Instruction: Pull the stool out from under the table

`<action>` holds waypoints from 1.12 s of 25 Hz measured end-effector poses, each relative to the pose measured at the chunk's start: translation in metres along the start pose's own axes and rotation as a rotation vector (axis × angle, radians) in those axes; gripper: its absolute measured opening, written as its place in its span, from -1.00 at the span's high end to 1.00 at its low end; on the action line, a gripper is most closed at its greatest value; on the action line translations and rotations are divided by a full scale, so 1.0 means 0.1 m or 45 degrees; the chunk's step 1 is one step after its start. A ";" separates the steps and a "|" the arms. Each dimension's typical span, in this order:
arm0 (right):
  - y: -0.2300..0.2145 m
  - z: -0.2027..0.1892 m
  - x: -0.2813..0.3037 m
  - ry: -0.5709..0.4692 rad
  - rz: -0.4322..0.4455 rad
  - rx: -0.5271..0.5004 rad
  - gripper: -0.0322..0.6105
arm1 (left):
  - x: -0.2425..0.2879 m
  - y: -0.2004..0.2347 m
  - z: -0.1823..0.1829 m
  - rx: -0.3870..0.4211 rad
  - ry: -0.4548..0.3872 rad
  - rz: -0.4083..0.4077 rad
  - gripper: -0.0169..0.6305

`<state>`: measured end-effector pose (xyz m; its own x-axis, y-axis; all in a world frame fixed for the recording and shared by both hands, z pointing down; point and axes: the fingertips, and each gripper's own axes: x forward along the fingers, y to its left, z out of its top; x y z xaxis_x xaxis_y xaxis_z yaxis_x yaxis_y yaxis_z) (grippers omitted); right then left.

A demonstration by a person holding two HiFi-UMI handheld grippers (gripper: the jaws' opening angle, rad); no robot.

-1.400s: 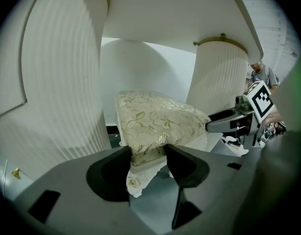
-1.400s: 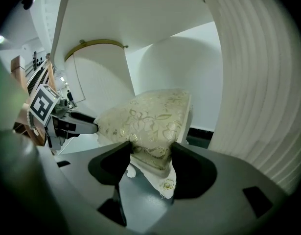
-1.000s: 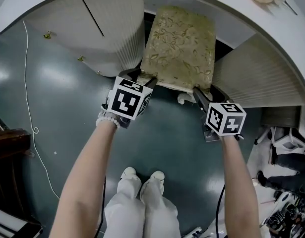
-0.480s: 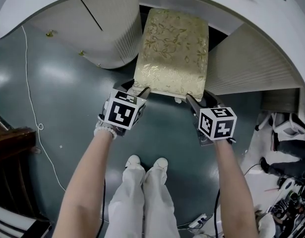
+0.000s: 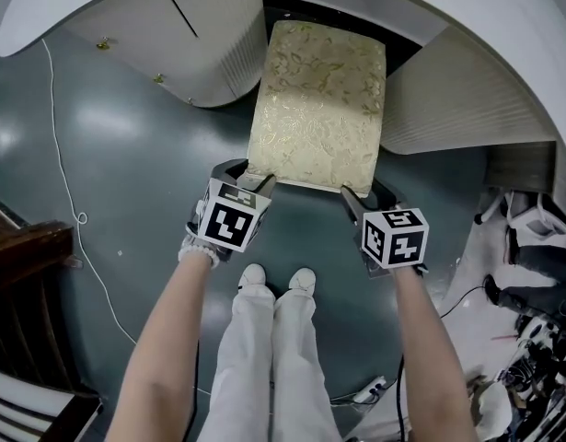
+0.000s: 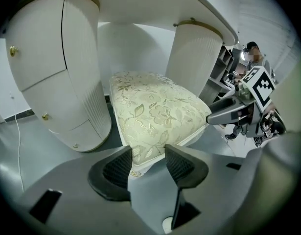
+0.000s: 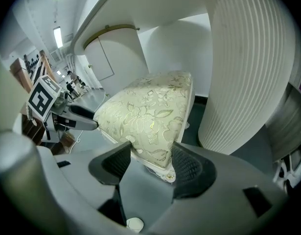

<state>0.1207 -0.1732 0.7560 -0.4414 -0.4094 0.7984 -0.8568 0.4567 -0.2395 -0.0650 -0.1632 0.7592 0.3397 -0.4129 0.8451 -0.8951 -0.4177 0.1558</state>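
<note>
Floor (image 5: 126, 155) below, arms (image 5: 172, 339) outstretched: left tongs (image 5: 248, 175) closing on stool (image 5: 317, 109), right tongs (image 5: 365, 193) clamping it.

Site | I take it for a lab hall | glossy floor (image 5: 126, 145), loose cable (image 5: 80, 217), strip lights (image 7: 57, 35), white table (image 5: 531, 35)

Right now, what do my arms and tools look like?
The left tool and right tool are grey with black ribbed pads and black-and-white marker cubes. No sleeves; white band on the left wrist. The left tool's jaws are closing on the stool.
</note>
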 end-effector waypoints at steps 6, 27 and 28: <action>0.14 -0.24 -0.14 0.044 0.006 0.013 0.07 | -0.13 -0.10 -0.20 0.030 0.033 0.003 0.24; 0.77 -1.27 -0.67 0.194 -0.003 0.029 0.08 | -0.71 -0.65 -1.32 0.024 0.193 -0.055 0.28; 0.80 -1.32 -0.69 0.203 -0.002 0.030 0.08 | -0.73 -0.68 -1.38 0.023 0.200 -0.059 0.28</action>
<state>0.1185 -0.0041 0.7545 -0.3938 -0.2789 0.8759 -0.8642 0.4369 -0.2494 -0.0689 0.0067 0.7570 0.3296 -0.2618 0.9071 -0.8738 -0.4484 0.1881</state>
